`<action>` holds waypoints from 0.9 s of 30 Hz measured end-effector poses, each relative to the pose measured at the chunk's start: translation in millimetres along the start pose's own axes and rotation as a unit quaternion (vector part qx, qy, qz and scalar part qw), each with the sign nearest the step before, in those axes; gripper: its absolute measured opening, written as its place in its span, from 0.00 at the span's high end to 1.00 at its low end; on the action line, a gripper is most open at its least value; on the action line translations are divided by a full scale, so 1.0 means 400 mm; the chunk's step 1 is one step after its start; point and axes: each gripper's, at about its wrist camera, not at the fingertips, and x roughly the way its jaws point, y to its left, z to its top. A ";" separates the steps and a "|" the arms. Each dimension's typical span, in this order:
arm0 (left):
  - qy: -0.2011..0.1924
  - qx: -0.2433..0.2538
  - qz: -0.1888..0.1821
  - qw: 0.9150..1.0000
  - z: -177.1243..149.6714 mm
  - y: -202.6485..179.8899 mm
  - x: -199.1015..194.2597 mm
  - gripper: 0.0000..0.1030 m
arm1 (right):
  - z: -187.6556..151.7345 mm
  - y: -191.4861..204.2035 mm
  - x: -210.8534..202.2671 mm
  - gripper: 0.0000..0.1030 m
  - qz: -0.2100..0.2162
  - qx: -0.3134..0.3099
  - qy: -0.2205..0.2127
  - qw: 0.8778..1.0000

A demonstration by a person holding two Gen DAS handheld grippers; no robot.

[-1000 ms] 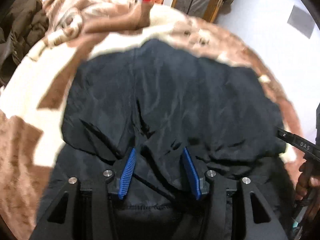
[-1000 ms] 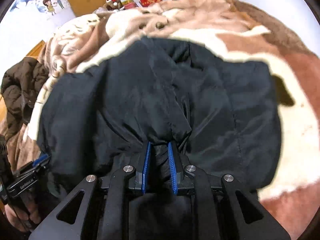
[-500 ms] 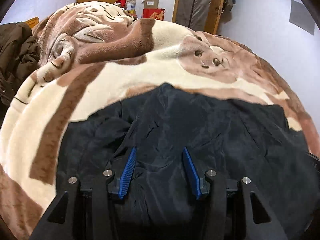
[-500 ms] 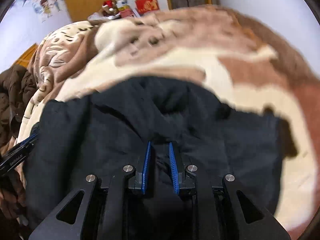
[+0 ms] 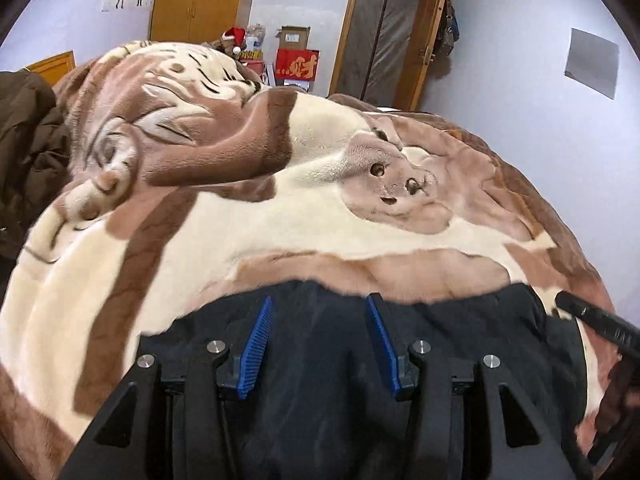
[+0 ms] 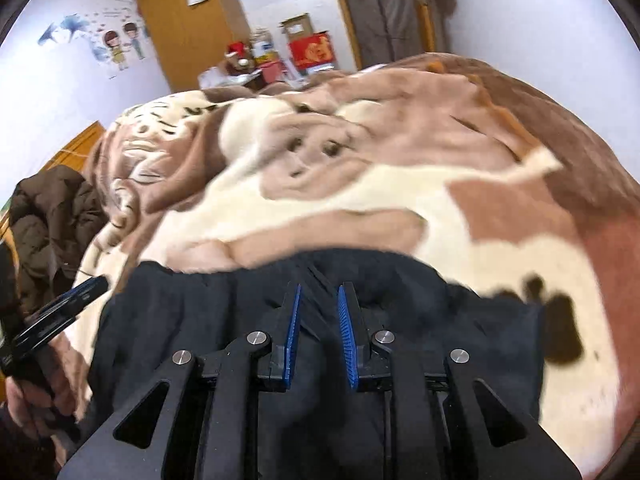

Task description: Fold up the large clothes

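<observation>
A black garment [image 5: 460, 320] lies bunched on the near part of a brown-and-cream blanket [image 5: 240, 248]. My left gripper [image 5: 319, 298] holds a thick wad of it, its blue pads standing well apart around the cloth. My right gripper [image 6: 321, 286] pinches a narrower fold of the same black garment [image 6: 180, 312]; creases fan out from between its pads, and its jaws are opening slightly. Each gripper shows at the edge of the other's view: the right gripper [image 5: 600, 324] in the left wrist view, the left gripper [image 6: 60, 312] with a hand [image 6: 36, 400] in the right wrist view.
A dark brown puffy jacket [image 5: 28, 140] is heaped at the bed's left side. Beyond the blanket [image 6: 400, 184] stand red boxes [image 5: 298, 65], a wooden wardrobe [image 5: 192, 0] and a door [image 5: 384, 36]. A wall runs along the right.
Both grippers have drawn back and lifted with the black garment. Its far edge has slid toward me, and much more of the blanket and room now shows beyond it.
</observation>
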 end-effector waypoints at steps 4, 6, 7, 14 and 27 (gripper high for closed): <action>0.040 0.027 0.030 0.998 -0.026 -0.016 0.131 0.51 | -0.026 -0.010 0.144 0.81 -0.019 -0.010 0.060 0.998; 0.052 0.030 0.036 0.998 -0.065 -0.003 0.172 0.50 | -0.065 -0.035 0.192 0.81 -0.031 -0.015 0.074 0.997; 0.043 0.032 0.034 0.998 -0.082 0.000 0.177 0.50 | -0.086 -0.054 0.202 0.81 -0.021 -0.005 0.072 0.997; 0.035 0.046 0.049 0.997 -0.090 -0.013 0.173 0.50 | -0.100 -0.045 0.203 0.81 -0.033 -0.019 0.064 0.997; 0.030 0.073 -0.062 0.995 -0.203 -0.136 -0.100 0.50 | -0.195 0.086 -0.060 0.79 0.032 -0.045 0.041 0.998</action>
